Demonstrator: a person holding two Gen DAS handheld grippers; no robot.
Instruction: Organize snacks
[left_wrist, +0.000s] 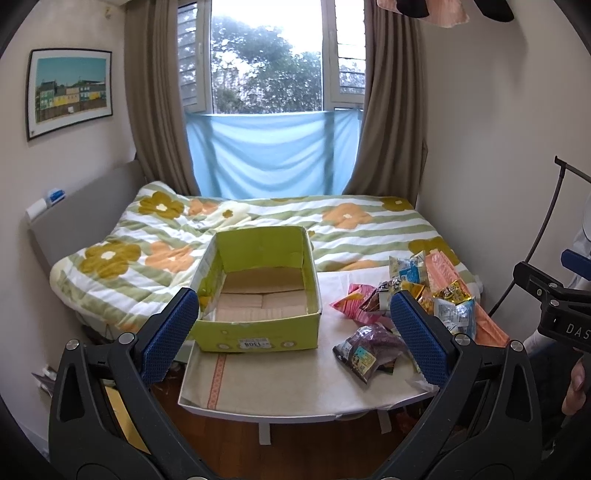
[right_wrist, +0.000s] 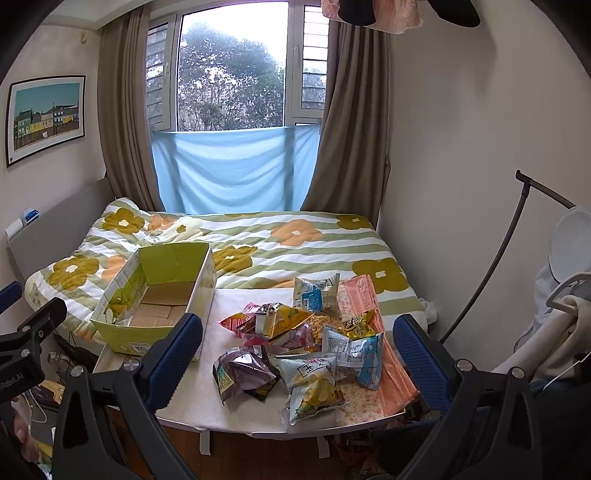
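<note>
An open, empty yellow-green cardboard box (left_wrist: 258, 295) stands on the left of a small white table (left_wrist: 280, 376); it also shows in the right wrist view (right_wrist: 159, 295). A pile of several snack bags (right_wrist: 314, 339) lies on the table's right half, with a dark purple bag (right_wrist: 243, 373) nearest the front; the pile also shows in the left wrist view (left_wrist: 406, 295). My left gripper (left_wrist: 295, 332) is open and empty, held in front of the table facing the box. My right gripper (right_wrist: 299, 354) is open and empty, held in front of the snack pile.
A bed with a flowered striped quilt (left_wrist: 258, 218) lies right behind the table under a curtained window. An orange-pink cloth (right_wrist: 373, 332) lies under the snacks. A lamp stand (right_wrist: 509, 251) and clothes stand at the right. Wooden floor lies below the table's front edge.
</note>
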